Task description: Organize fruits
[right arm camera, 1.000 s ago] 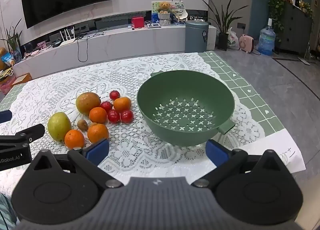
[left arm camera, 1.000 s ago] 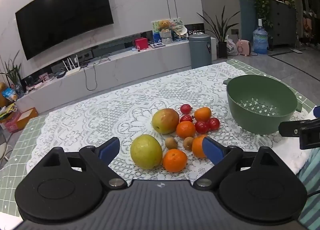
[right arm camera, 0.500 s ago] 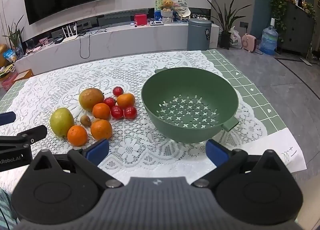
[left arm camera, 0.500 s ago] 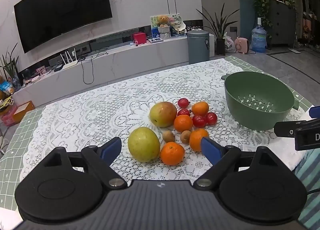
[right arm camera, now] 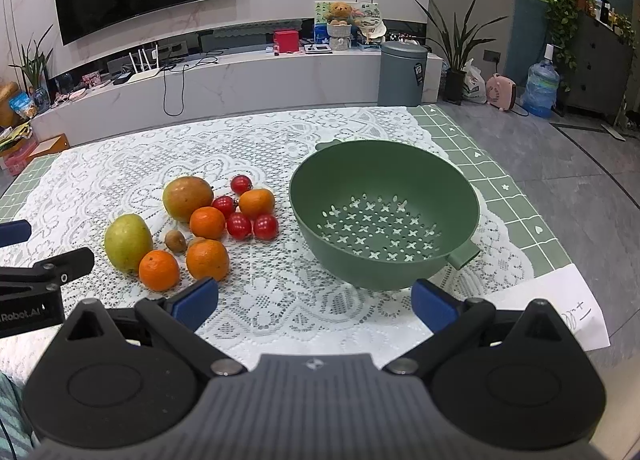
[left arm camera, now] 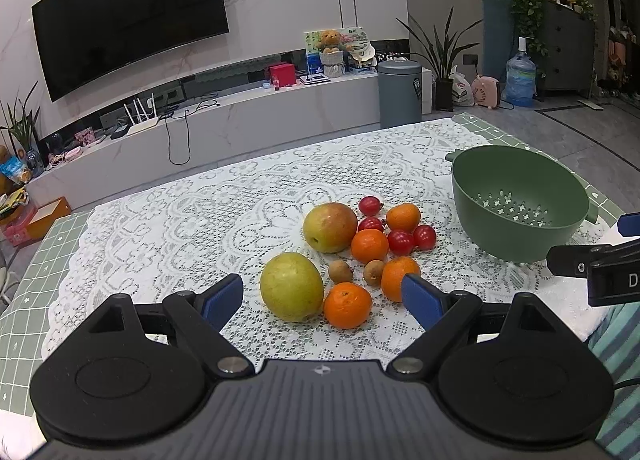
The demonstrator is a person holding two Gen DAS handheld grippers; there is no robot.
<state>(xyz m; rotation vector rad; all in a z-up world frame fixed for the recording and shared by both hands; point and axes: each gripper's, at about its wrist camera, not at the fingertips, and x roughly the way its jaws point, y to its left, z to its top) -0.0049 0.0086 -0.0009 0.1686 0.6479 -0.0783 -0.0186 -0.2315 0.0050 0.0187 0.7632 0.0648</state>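
A pile of fruit lies on the lace tablecloth: a green pear (left arm camera: 291,286) (right arm camera: 128,236), a red-green mango (left arm camera: 330,226) (right arm camera: 187,197), several oranges (left arm camera: 347,304) (right arm camera: 159,270), several small red fruits (left arm camera: 400,242) (right arm camera: 239,225) and two small brown fruits (left arm camera: 340,271). An empty green colander (left arm camera: 516,201) (right arm camera: 384,211) stands to the right of the pile. My left gripper (left arm camera: 322,298) is open, hovering just short of the pear and nearest orange. My right gripper (right arm camera: 315,300) is open in front of the colander's near wall, holding nothing.
The table (right arm camera: 492,179) has a green checked cover under the lace, with its right edge past the colander. A white paper (right arm camera: 576,308) lies at the near right corner. Beyond the table stand a TV console (left arm camera: 240,119), a grey bin (left arm camera: 400,93) and plants.
Both grippers have drifted slightly; the fruit pile and colander sit a little differently in each view. Neither gripper has taken hold of anything, and both stay open.
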